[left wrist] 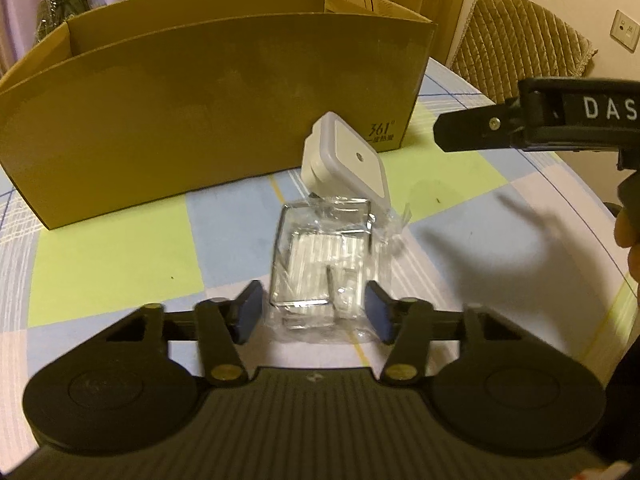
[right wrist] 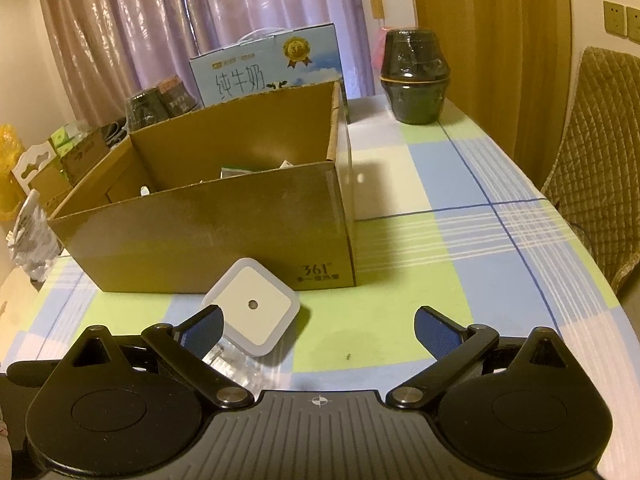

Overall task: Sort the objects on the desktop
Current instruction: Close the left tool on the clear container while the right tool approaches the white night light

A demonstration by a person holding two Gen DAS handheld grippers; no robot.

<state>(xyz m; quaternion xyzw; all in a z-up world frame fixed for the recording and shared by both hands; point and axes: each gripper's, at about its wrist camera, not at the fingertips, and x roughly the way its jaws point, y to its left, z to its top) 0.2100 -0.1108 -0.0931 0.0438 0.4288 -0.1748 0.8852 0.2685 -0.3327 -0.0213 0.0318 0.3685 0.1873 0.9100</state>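
The left claw (left wrist: 314, 312) sits low in the centre of its frame, its two blue pads (left wrist: 250, 312) standing on either side of a clear plastic packet (left wrist: 320, 264) — whether they actually press the wrapping I cannot tell, though the gap is narrow and the packet fills it. Just above the packet, mid-frame, a white square night light (left wrist: 346, 160) leans tilted, touching the packet's upper end. Behind both, the brown cardboard box (left wrist: 200, 112) fills the upper half of the frame on the checked tabletop (left wrist: 112, 264).

In the right wrist view the right claw (right wrist: 318, 330) is spread wide at the bottom, with nothing between its pads. The night light (right wrist: 252, 306) lies at lower centre-left, just beside the left pad (right wrist: 202, 330) and close in front of the box (right wrist: 208, 236). A blue milk carton (right wrist: 266, 68) and a dark jar (right wrist: 414, 76) stand in the upper part of the frame — both beyond the box.
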